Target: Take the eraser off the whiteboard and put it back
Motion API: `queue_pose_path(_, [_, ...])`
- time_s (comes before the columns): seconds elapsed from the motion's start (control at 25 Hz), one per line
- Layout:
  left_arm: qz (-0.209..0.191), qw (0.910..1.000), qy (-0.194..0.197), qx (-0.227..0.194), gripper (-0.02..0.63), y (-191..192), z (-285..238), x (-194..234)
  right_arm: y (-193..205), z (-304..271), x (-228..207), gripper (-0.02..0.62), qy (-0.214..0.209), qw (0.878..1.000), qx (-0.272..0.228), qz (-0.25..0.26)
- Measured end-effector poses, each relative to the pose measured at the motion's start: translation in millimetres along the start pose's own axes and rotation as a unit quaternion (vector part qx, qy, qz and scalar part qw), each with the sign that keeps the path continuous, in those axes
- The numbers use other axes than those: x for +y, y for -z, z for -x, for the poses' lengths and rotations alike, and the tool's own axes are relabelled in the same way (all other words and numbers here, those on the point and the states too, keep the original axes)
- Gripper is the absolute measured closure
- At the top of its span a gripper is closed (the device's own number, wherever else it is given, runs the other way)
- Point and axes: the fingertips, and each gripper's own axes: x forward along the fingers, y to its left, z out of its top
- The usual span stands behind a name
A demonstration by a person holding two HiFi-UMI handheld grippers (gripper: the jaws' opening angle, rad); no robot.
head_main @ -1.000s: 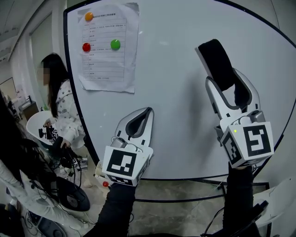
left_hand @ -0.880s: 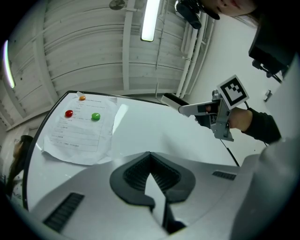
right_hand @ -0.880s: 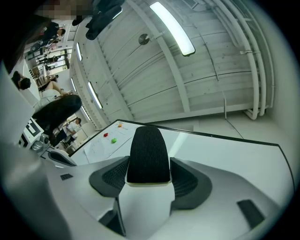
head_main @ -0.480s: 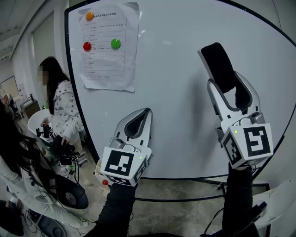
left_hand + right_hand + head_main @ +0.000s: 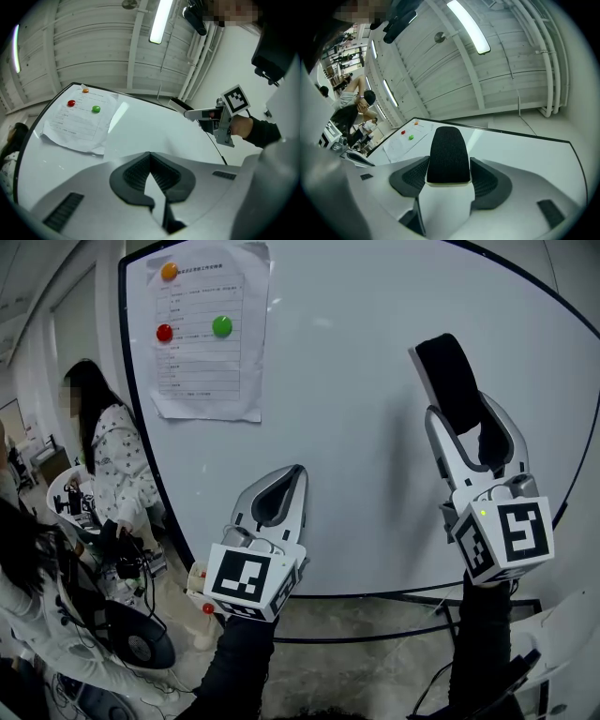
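The eraser (image 5: 452,381), a white body with a black felt face, stands up between the jaws of my right gripper (image 5: 466,418), which is shut on its lower part. It is held in front of the right half of the whiteboard (image 5: 375,456); I cannot tell whether it touches. In the right gripper view the eraser (image 5: 448,154) fills the gap of the right gripper (image 5: 449,176), felt side toward the camera. My left gripper (image 5: 286,486) hangs lower on the left, shut and empty. The left gripper view shows that left gripper (image 5: 150,161) and the eraser (image 5: 180,104) beyond.
A paper sheet (image 5: 202,334) is pinned to the board's upper left by orange, red and green magnets. A person (image 5: 103,456) stands left of the board among chairs and cables. The board's stand (image 5: 375,634) runs along the floor below.
My right gripper has sunk a little in front of the board with the eraser still in it. The left gripper has hardly moved. The person at the left has shifted.
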Motion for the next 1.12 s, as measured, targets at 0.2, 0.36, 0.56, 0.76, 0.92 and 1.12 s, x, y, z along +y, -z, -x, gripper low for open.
queue_pose_path(0.2, [0.016, 0.9997, 0.016, 0.007, 0.600, 7.7, 3.6, -9.6, 5.2, 20.2, -4.7, 0.318, 0.024, 0.999, 0.021, 0.004])
queue_pose_path(0.36, [0.029, 0.9981, 0.053, 0.009, 0.600, 14.6, 6.4, -31.3, 9.1, 46.3, -9.2, 0.318, 0.052, 0.997, 0.046, 0.021])
queue_pose_path(0.56, [0.043, 0.9951, 0.088, 0.011, 0.600, 18.1, 4.9, -56.1, 13.9, 69.6, -18.8, 0.318, 0.077, 0.994, 0.074, 0.031])
queue_pose_path(0.76, [0.056, 0.9923, 0.110, 0.010, 0.600, 18.2, 0.5, -78.5, 11.9, 93.8, -39.2, 0.318, 0.105, 0.990, 0.091, 0.036])
queue_pose_path(0.92, [0.060, 0.9910, 0.119, 0.007, 0.600, 16.1, -5.7, -95.0, 10.4, 110.6, -57.2, 0.318, 0.123, 0.987, 0.094, 0.036])
queue_pose_path(1.12, [0.058, 0.9913, 0.118, 0.006, 0.600, 14.0, -16.7, -117.6, 13.6, 131.5, -87.4, 0.318, 0.135, 0.986, 0.090, 0.040])
